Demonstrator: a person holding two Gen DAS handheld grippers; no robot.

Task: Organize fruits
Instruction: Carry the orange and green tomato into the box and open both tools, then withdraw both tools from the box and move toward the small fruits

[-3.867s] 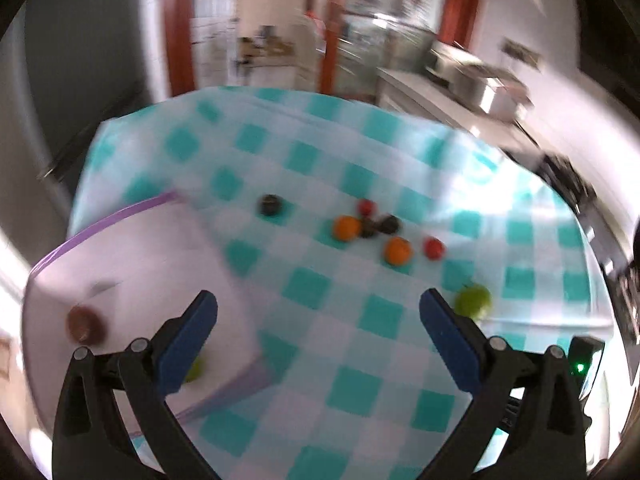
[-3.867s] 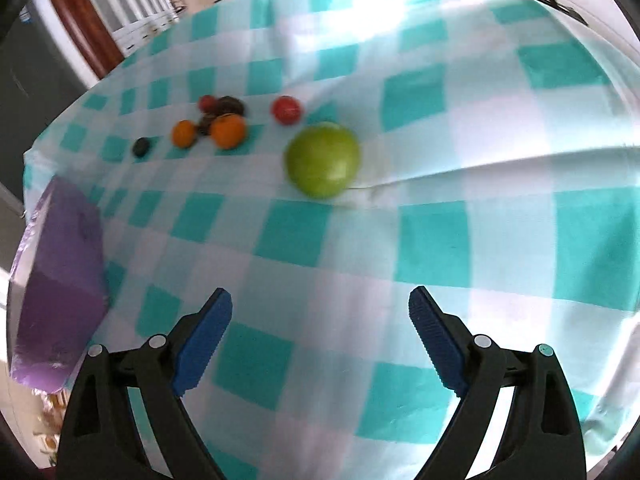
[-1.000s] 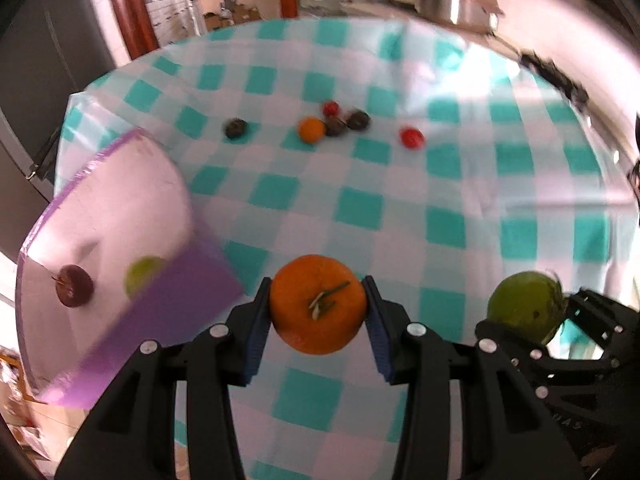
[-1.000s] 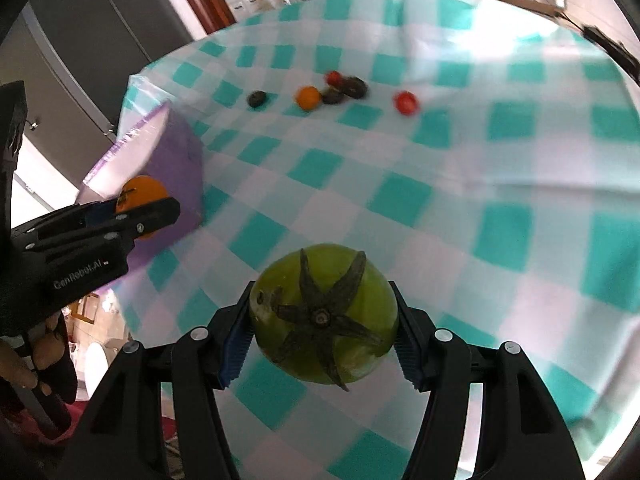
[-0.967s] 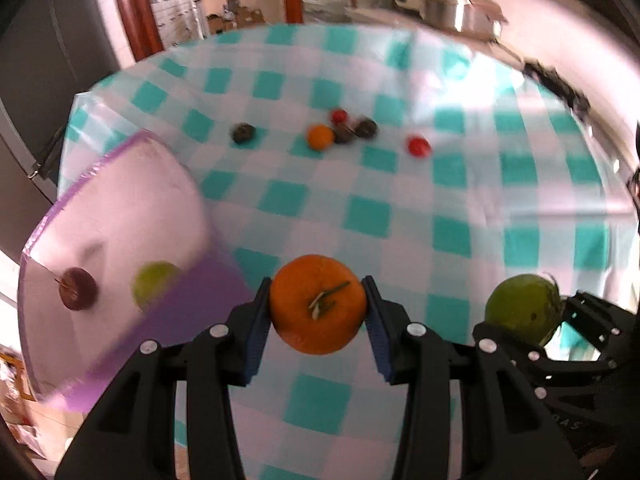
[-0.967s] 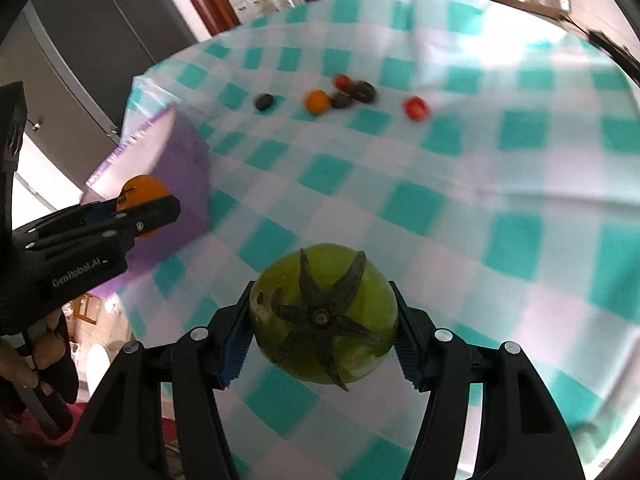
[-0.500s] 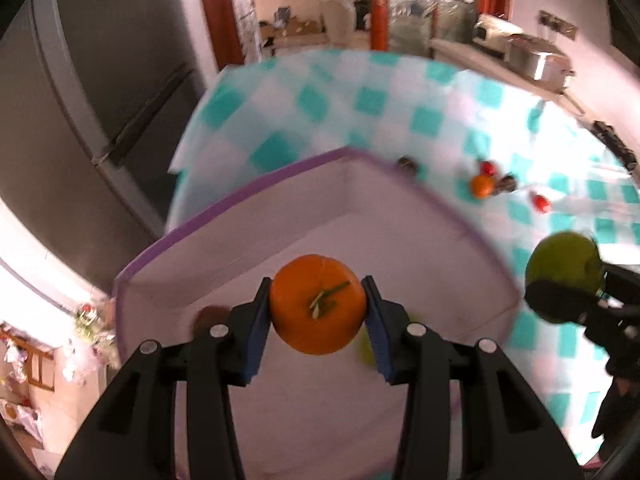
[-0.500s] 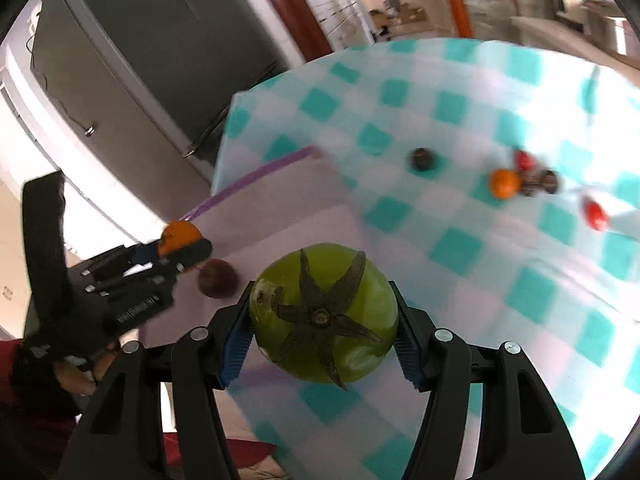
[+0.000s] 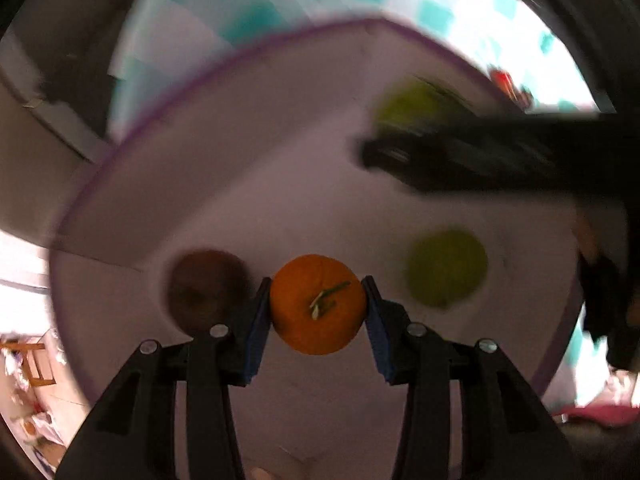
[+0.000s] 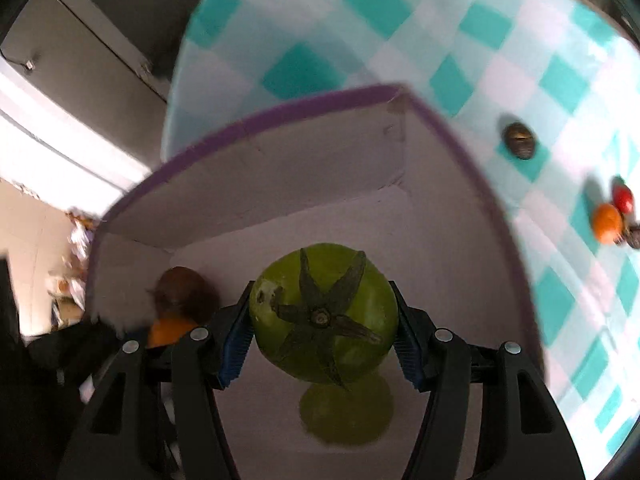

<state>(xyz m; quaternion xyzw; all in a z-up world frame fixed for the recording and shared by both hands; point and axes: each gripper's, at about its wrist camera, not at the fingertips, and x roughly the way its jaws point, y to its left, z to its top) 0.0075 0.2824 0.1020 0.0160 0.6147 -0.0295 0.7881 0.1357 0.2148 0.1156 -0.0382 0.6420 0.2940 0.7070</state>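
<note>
My left gripper [image 9: 318, 308] is shut on an orange [image 9: 318, 305] and holds it inside the purple-rimmed box [image 9: 280, 48]. My right gripper [image 10: 322, 320] is shut on a green tomato [image 10: 324, 312] with a dark star-shaped stem, also over the box [image 10: 320, 100]. On the box floor lie a brown fruit [image 9: 204, 286] and a green fruit [image 9: 446, 268]. In the right wrist view the brown fruit [image 10: 184, 286] and the green fruit [image 10: 346, 412] show too, with the orange [image 10: 170, 330] at the left.
The box stands near the edge of a teal-and-white checked tablecloth [image 10: 400, 20]. On the cloth to the right lie a dark fruit [image 10: 519, 141], a small orange [image 10: 607, 218] and a red fruit [image 10: 623, 196]. A dark cabinet stands beyond the table.
Both grippers have moved with their fruits from above the cloth to over and down into the box. The box floor now fills both views.
</note>
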